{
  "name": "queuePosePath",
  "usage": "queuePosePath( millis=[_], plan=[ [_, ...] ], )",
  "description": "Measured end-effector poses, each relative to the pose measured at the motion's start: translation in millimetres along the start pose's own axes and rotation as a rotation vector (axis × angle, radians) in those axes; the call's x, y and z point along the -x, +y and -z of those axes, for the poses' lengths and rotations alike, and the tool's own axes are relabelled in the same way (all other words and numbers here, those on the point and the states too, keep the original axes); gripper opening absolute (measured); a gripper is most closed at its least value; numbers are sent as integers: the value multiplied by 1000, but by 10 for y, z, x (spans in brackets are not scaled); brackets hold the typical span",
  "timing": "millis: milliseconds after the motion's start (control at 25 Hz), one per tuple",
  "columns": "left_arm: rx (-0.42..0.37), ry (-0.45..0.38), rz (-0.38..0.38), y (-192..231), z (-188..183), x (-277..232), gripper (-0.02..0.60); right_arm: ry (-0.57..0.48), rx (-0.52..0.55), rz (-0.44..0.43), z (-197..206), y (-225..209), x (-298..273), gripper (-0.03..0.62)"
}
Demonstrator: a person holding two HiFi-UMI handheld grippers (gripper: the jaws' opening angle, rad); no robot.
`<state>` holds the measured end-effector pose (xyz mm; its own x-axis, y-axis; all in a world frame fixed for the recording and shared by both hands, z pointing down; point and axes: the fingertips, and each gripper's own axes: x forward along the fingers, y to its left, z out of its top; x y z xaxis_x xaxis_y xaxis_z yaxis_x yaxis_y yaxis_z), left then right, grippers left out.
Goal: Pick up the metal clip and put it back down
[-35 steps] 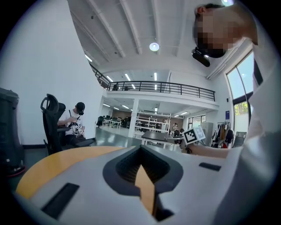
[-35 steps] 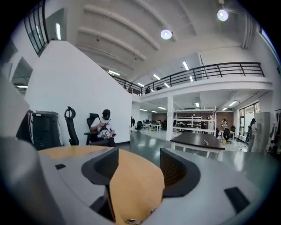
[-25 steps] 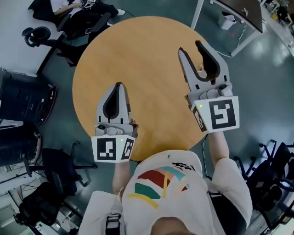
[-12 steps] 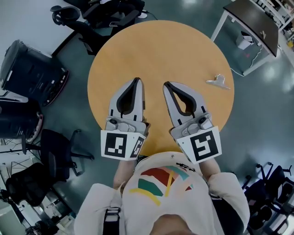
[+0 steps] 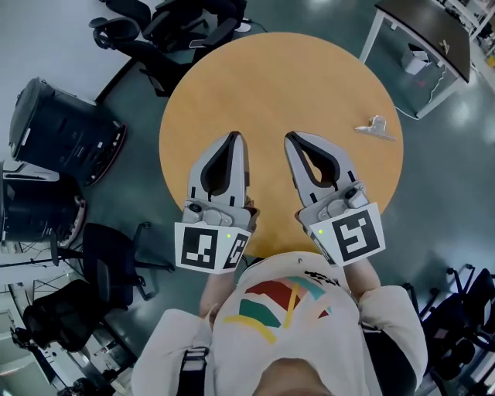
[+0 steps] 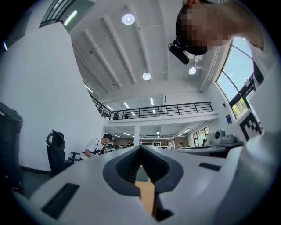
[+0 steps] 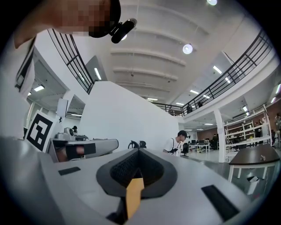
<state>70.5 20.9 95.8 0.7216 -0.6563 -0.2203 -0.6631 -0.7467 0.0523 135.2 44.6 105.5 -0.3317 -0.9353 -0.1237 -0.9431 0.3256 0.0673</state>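
The metal clip lies on the round wooden table near its right edge, with nothing touching it. Both grippers hover side by side over the table's near part, well left of the clip. My left gripper is shut, its tips meeting with nothing between them. My right gripper is also shut and empty, roughly a hand's width from the clip. In the left gripper view the left gripper shows its tips pressed together; in the right gripper view the right gripper shows the same. Neither gripper view shows the clip.
Black office chairs stand beyond the table's far left edge. A black case sits on the floor at left, and another chair at lower left. A white-legged desk stands at the top right.
The right gripper stood open at the clip a second ago; it has drawn back toward the left one and shut, empty. The clip stays on the table. The left gripper shifted slightly.
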Motion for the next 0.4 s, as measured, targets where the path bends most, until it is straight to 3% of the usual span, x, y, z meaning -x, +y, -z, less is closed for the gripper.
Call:
queuePosePath(
  millis=[200,400],
  plan=[
    [9,-16,18,50,19,-24,43,-15,0,7,36,2,-50,14],
    [28,-22,43,50,-260,69,43,12,-24,8,-171,116,-33,14]
  ],
)
